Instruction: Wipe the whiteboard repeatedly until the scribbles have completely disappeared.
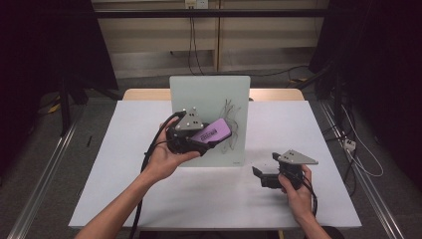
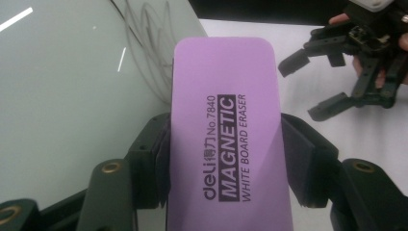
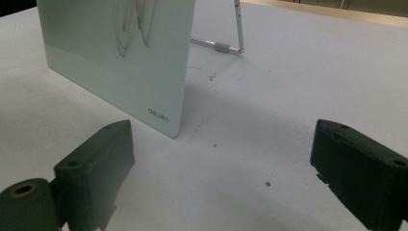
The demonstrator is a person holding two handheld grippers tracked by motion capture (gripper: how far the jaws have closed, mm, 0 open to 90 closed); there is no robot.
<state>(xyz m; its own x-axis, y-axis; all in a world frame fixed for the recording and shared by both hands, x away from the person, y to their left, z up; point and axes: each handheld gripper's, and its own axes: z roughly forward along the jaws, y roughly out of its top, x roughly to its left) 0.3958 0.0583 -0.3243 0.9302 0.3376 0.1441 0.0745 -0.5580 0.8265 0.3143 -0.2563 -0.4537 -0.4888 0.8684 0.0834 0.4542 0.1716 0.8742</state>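
Note:
A small glass whiteboard stands upright on a wire stand in the middle of the table, with dark scribbles on its right part. My left gripper is shut on a purple magnetic whiteboard eraser, held up in front of the board's lower middle. The left gripper view shows the eraser clamped between both pads, with the board and its scribbles just behind. My right gripper rests low on the table to the right of the board, open and with nothing between its jaws.
The white table reaches to a wooden strip at the back. The board's wire stand sticks out behind it. Dark floor, rails and cables surround the table.

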